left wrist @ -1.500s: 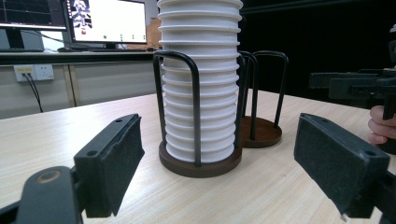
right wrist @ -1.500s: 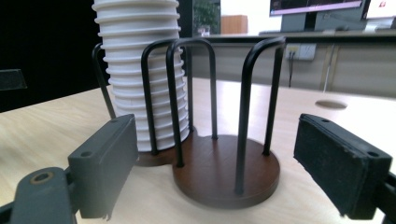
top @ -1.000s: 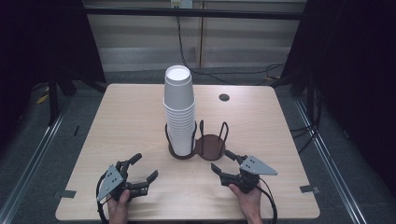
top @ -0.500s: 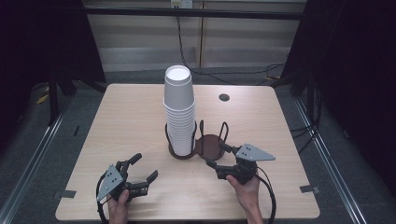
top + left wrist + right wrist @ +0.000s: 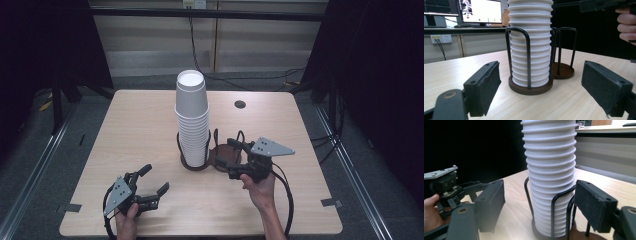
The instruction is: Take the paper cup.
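The right gripper (image 5: 235, 162) is raised above the counter (image 5: 140, 130), its fingers (image 5: 490, 203) spread wide and holding nothing. Seen along them in the right gripper view, the stack of white paper cups (image 5: 550, 177) stands between and beyond the pads, not touched by either. From above, this gripper sits just beside the empty wire cup holder (image 5: 225, 152), over its right edge, with its grey three-cornered plate (image 5: 271, 147) on top and a black cable (image 5: 287, 200) trailing back past the person's right hand (image 5: 257, 187).

The left gripper (image 5: 152, 187) rests low near the front edge of the counter, well apart from the cups. Its fingers (image 5: 484, 86) are also apart and empty, pointing toward the stack.

The cup stack (image 5: 192, 117) stands upright in a dark holder (image 5: 530, 87) with a round brown base and black wire hoops, near the middle of the counter. The second holder (image 5: 562, 71), of the same make, touches or nearly touches it on the right and holds no cups.

The cups show plain white ribbed rims with no print or logo that can be read. No brand mark is visible on the grippers.

Farther back on the light wood counter is a small dark round grommet (image 5: 240, 104). In the left gripper view, computer monitors (image 5: 480, 11) glow on a desk behind, their text too small to read, and a white wall socket (image 5: 442, 38) sits below them.
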Motion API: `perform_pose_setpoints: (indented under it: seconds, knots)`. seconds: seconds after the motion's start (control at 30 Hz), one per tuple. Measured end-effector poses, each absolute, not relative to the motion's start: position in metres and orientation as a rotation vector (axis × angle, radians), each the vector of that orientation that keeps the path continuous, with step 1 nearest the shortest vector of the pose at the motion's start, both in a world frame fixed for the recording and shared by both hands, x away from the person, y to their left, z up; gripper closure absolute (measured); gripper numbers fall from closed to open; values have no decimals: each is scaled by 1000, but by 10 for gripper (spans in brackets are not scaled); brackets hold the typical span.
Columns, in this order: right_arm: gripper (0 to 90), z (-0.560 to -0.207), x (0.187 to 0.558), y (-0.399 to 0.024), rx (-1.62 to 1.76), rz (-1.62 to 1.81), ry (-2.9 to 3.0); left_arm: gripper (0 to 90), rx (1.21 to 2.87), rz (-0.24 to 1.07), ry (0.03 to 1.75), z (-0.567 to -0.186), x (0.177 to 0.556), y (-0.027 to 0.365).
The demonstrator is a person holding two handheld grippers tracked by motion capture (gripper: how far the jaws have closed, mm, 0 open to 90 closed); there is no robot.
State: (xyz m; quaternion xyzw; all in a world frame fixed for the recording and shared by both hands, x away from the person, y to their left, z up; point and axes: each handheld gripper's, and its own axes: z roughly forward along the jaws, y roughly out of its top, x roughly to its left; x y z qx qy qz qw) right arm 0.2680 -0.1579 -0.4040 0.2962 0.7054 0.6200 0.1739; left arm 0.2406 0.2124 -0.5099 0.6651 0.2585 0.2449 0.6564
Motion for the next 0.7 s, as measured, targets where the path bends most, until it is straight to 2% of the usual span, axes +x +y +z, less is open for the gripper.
perform_pose_setpoints:
  seconds: [0.23,0.43,0.7]
  knots:
    - [270,-385,275,-150,818,1721,2073,154,1507,552,585,-510,241,212]
    - [173,-362,288,-144,764,1744,2129,154,1511,568,585,-510,241,213]
    - [178,-342,298,-139,735,1741,2126,154,1509,559,585,-510,241,213]
